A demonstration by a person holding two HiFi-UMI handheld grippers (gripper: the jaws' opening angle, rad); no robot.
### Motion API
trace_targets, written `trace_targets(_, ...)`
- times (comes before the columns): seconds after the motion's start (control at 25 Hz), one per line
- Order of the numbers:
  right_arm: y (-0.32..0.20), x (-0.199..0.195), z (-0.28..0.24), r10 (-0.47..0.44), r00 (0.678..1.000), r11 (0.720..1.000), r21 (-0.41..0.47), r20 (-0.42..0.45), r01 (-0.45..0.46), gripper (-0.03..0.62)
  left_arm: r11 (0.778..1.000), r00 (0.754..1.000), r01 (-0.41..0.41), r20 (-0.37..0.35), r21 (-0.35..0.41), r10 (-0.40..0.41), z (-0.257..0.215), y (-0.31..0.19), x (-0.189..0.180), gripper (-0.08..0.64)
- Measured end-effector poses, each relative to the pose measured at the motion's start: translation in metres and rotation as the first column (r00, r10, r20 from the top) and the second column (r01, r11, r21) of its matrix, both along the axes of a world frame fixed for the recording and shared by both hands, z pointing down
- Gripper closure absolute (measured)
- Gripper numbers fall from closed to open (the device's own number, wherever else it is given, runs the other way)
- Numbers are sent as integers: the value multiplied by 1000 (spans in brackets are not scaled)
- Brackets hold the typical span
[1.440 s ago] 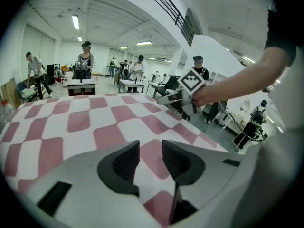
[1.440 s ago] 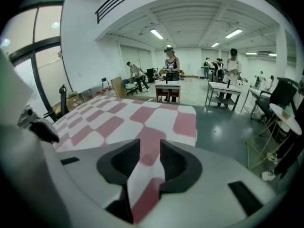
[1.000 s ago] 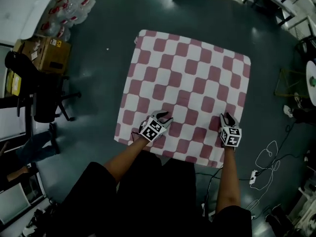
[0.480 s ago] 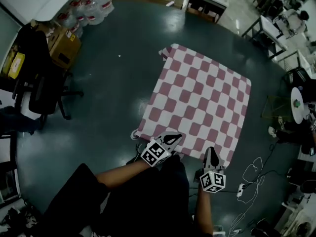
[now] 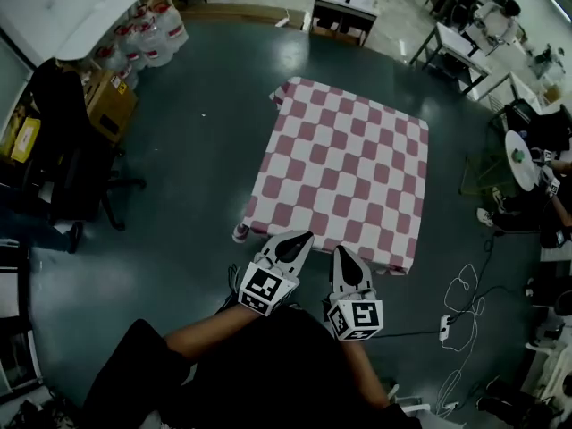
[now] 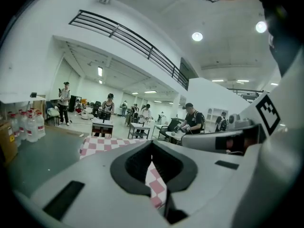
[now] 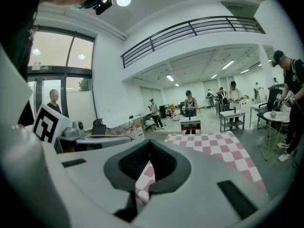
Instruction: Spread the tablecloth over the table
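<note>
The red-and-white checked tablecloth (image 5: 344,172) lies flat over the square table and hangs over its edges. My left gripper (image 5: 304,237) and right gripper (image 5: 340,253) are raised side by side in front of my body, above the cloth's near edge and apart from it. Both are shut with nothing held. In the left gripper view the left gripper (image 6: 152,144) points nearly level, and the tablecloth (image 6: 102,144) shows beyond and below the jaws. The right gripper (image 7: 151,144) also points across the room, with the tablecloth (image 7: 218,146) spread out ahead at the right.
A black office chair (image 5: 76,164), cardboard boxes (image 5: 112,105) and water bottles (image 5: 147,38) stand at the left. Cables and a power strip (image 5: 460,302) lie on the floor at the right, near a small round table (image 5: 523,159). Desks (image 5: 344,7) and people stand at the back.
Both grippers lifted off the cloth's near part, drew back toward my body and came together. Their jaws went from open to shut. The cloth stayed flat on the table.
</note>
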State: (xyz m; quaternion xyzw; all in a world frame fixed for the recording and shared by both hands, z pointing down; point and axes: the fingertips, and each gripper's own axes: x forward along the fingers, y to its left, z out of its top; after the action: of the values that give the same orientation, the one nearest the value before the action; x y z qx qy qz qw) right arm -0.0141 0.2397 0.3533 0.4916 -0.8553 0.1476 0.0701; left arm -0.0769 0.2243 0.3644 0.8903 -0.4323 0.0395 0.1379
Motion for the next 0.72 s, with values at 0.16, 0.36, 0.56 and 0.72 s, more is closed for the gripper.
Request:
trace_targets(0.16, 33, 18, -28, 31, 1000, 997, 72, 2, -31, 575, 996, 999, 49, 3, 76, -50, -29, 27, 20, 543)
trace_targets(0.36, 70, 48, -33, 69, 997, 992, 109, -29, -65, 575, 981, 998, 40, 48, 189, -49, -53, 69, 53, 543)
trace_targets(0.56, 97, 61, -33, 69, 996, 990, 126, -59, -61, 575, 981, 998, 41, 48, 192, -51, -59, 102, 72, 543)
trace_targets(0.72, 108, 64, -39, 61, 995, 988, 149, -81, -48, 575, 980, 997, 43, 56, 193, -55, -60, 118, 79, 543)
